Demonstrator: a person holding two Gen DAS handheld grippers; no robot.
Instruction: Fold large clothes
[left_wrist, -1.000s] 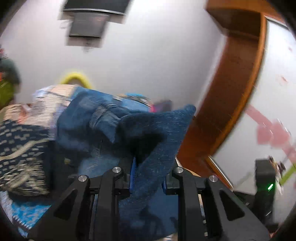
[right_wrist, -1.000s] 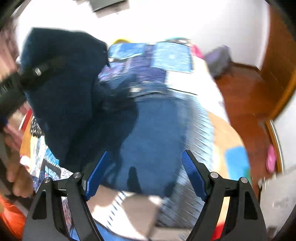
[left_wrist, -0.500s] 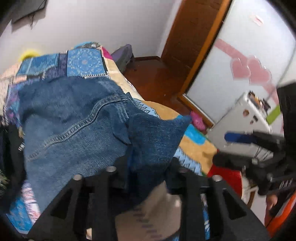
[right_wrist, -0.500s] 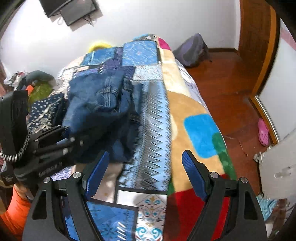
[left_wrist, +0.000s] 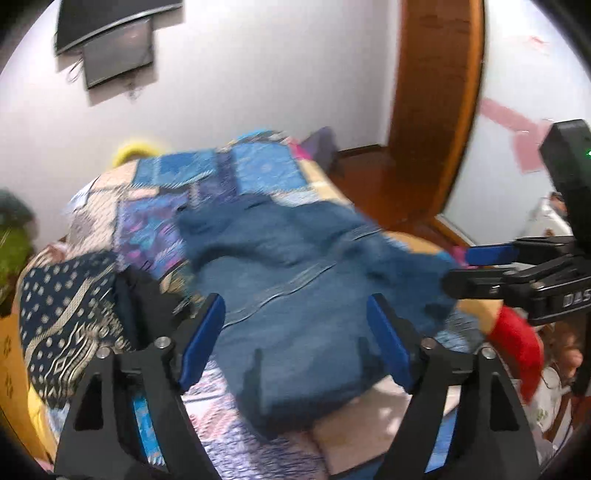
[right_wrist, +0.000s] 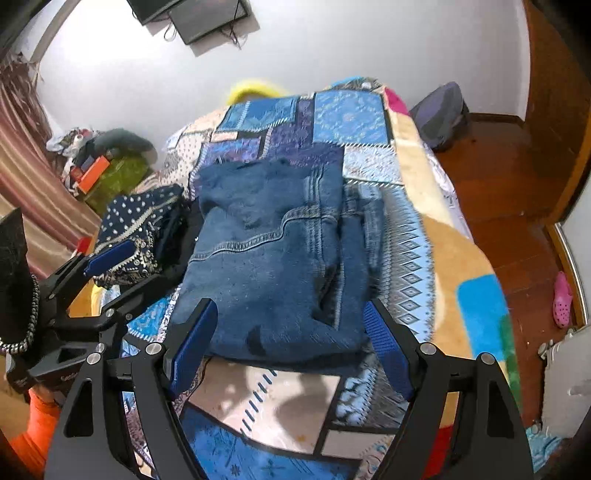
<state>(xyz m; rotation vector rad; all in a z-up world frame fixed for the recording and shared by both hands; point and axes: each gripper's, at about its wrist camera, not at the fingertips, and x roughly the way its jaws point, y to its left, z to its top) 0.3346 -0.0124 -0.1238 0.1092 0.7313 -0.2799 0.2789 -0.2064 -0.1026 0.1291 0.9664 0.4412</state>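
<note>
Folded jeans on the bed, both grippers free of them.

The jeans (right_wrist: 273, 258) lie folded on the patchwork blanket (right_wrist: 402, 288) of the bed, beside a dark patterned cloth (right_wrist: 144, 218). The left gripper (left_wrist: 295, 345) hangs just above their near edge, its jaws opening with nothing pressed between them. The right gripper (right_wrist: 288, 354) also stands with jaws wide, holding nothing.

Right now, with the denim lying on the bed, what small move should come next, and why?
Probably bring both grippers down to smooth the folded denim garment flat. It lies on the patterned blanket with its right side bunched. The left gripper is opening with nothing pressed between its pads, and the right gripper stands open above the near edge.
</note>
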